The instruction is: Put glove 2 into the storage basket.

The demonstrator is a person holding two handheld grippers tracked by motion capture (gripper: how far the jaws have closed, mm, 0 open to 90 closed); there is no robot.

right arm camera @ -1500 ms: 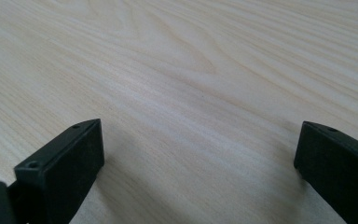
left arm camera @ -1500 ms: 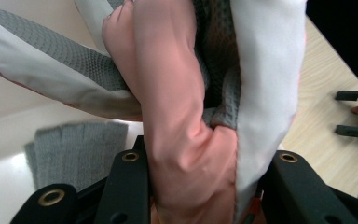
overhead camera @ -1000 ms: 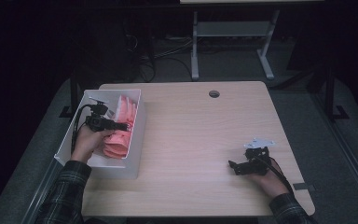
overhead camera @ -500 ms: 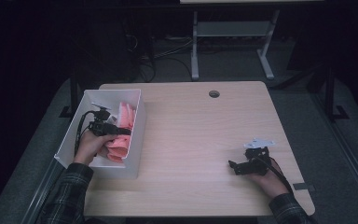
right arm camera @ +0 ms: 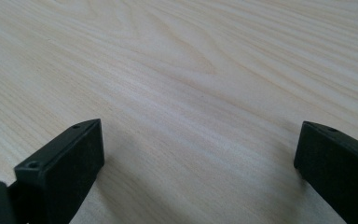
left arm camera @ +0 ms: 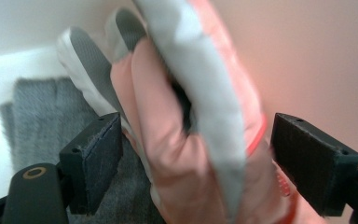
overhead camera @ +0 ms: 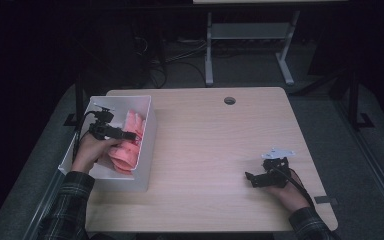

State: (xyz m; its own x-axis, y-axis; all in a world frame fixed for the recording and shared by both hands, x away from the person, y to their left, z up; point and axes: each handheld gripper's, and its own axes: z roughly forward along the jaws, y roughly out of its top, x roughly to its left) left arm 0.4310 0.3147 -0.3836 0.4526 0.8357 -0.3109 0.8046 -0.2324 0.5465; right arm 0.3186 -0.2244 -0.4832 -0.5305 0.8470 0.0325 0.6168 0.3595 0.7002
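So I've got the left gripper (overhead camera: 130, 135) over the white bin (overhead camera: 147, 145) with the pink gloves (overhead camera: 130, 150) lying inside it, right under the tips. In the left gripper view one glove (left arm camera: 186, 140) sits between my jaws, but the pads stand off it on both sides, so that's an open gripper with nothing clamped. The jaws have just been opening, with the glove there in the gap between them.

Handling-wise I'd guess it's light and floppy, pink knit with a grey rubbery palm coating. It won't break and shouldn't slip much, but it'll droop and drag. I'd pinch it at the thick folded middle, dead ahead of the pads, not by a loose fingertip.

Compared with a second ago, the left hand has pulled back toward me along the bin and the pile looks bunched lower down. The right gripper (overhead camera: 252, 178) hasn't budged, resting on the wooden table (overhead camera: 220, 150), jaws wide, only bare wood between them.
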